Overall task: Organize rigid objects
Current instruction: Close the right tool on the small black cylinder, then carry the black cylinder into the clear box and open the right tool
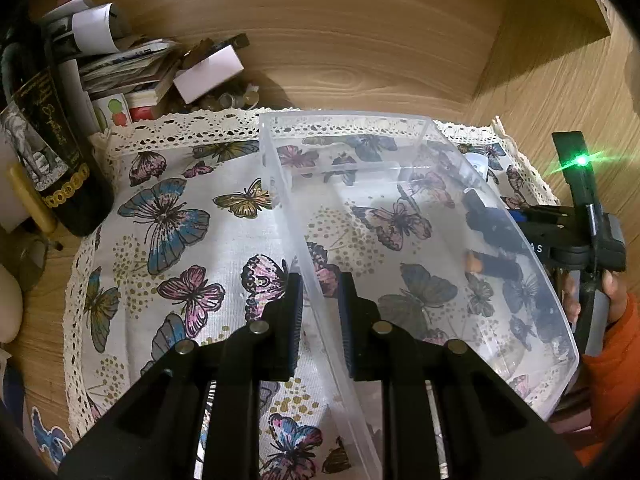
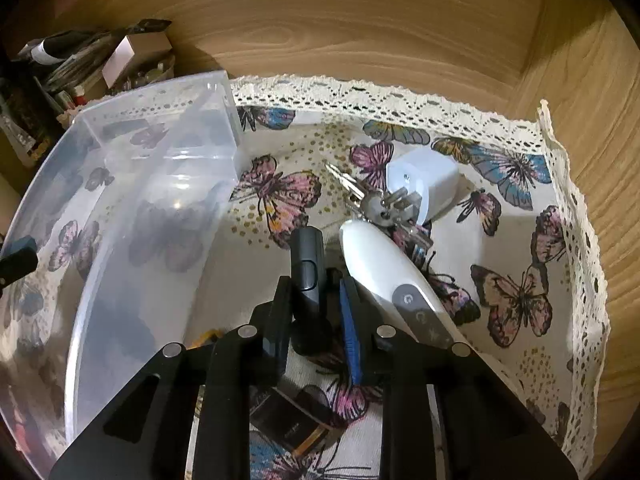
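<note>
Gripping the near side wall of the clear plastic bin [image 1: 360, 208], the left tool [image 1: 319, 312] has its jaws drawn in narrow, one pad on each face of the wall. The bin stands on a butterfly-print cloth [image 1: 172, 240] with a lace border, spread over the wooden table [image 1: 360, 40].

The right tool [image 2: 316, 312] has also come in narrow, around a dark grey stick-shaped device [image 2: 307, 268] that lies on the cloth just right of the bin. The left pad lies against the device; whether the blue-padded right finger presses it too cannot be told. From the left wrist view this tool shows only dimly through the bin's far wall, with a hand [image 1: 612, 292] in an orange sleeve on its handle.

Beside the device lies a white remote [image 2: 392, 280], its top end touching a bunch of keys [image 2: 360, 192], and behind those sits a white charger plug [image 2: 424, 184]. A dark flat box [image 2: 296, 420] below the right tool is half hidden by the fingers, so its nature is unclear. Clutter of papers and a dark bottle [image 1: 52, 152] fills the left edge, too blurred to sort out.
</note>
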A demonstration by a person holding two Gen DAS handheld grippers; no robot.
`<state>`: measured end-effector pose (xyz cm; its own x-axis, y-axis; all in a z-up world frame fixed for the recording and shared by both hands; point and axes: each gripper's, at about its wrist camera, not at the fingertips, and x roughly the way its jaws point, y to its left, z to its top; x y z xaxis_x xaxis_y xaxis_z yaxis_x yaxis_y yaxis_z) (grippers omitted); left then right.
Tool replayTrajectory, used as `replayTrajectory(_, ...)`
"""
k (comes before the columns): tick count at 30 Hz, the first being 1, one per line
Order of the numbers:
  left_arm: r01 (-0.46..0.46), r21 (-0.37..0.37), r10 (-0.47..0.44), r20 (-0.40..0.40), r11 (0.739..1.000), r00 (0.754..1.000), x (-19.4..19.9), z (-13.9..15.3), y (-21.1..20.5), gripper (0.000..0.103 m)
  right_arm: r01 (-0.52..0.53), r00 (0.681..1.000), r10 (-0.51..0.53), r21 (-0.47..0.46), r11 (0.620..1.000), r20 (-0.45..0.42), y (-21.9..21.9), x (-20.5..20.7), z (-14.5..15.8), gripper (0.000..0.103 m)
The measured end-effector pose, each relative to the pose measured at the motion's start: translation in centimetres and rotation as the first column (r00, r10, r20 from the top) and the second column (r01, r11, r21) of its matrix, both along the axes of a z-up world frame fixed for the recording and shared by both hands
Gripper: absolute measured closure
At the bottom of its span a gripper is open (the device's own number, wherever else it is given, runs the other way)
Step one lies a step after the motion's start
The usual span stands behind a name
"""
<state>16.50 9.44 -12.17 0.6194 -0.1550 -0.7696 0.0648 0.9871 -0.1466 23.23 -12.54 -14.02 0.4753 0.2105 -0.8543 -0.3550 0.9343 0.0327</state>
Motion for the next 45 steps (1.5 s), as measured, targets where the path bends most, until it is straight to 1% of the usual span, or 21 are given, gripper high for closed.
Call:
replayTrajectory(5, -0.001, -0.001, 0.001, 0.000, 1.000, 1.000, 0.0, 0.0, 0.0, 0.085, 0.005, 0.999, -0.005, -0.001, 1.000, 0.049, 0.1, -1.0, 1.4, 0.082)
replayTrajectory(11, -0.006, 0.005, 0.006, 0.002, 1.000, 1.000, -0.1, 0.1, 0.0, 0.085, 0.000, 0.990, -0.003, 0.020, 1.000, 0.143, -0.6, -3.1, 4.9, 0.082)
replayTrajectory(17, -0.008, 0.004, 0.008, 0.005, 1.000, 1.000, -0.1, 0.1, 0.0, 0.085, -0.047, 0.971, 0.036, 0.042, 0.998, 0.235, 0.7, -5.4, 8.3, 0.082)
replayTrajectory(22, -0.010, 0.006, 0.010, 0.014, 1.000, 1.000, -0.2, 0.1, 0.1, 0.085, -0.102, 0.961, 0.088, 0.040, 0.994, 0.264, 2.8, -6.6, 9.1, 0.082)
replayTrajectory(27, -0.005, 0.011, 0.005, 0.020, 1.000, 1.000, -0.2, 0.1, 0.0, 0.085, -0.164, 0.955, 0.152, 0.024, 0.986, 0.255, 5.5, -7.0, 8.8, 0.082)
replayTrajectory(31, 0.001, 0.012, -0.001, 0.025, 1.000, 1.000, -0.3, 0.2, 0.0, 0.085, -0.205, 0.954, 0.197, 0.013, 0.979, 0.226, 7.3, -6.8, 8.2, 0.082)
replayTrajectory(37, -0.003, 0.003, 0.003, 0.031, 1.000, 1.000, -0.5, 0.1, 0.0, 0.085, -0.269, 0.949, 0.269, -0.023, 0.963, 0.164, 10.1, -6.0, 6.5, 0.082)
replayTrajectory(40, -0.004, -0.005, 0.004, 0.034, 1.000, 0.999, -0.5, 0.1, 0.0, 0.085, -0.292, 0.946, 0.296, -0.044, 0.955, 0.135, 11.1, -5.6, 5.9, 0.082)
replayTrajectory(45, -0.003, -0.007, 0.004, 0.035, 1.000, 0.999, -0.6, 0.1, 0.1, 0.085, -0.326, 0.939, 0.330, -0.053, 0.944, 0.093, 12.1, -5.4, 5.4, 0.082)
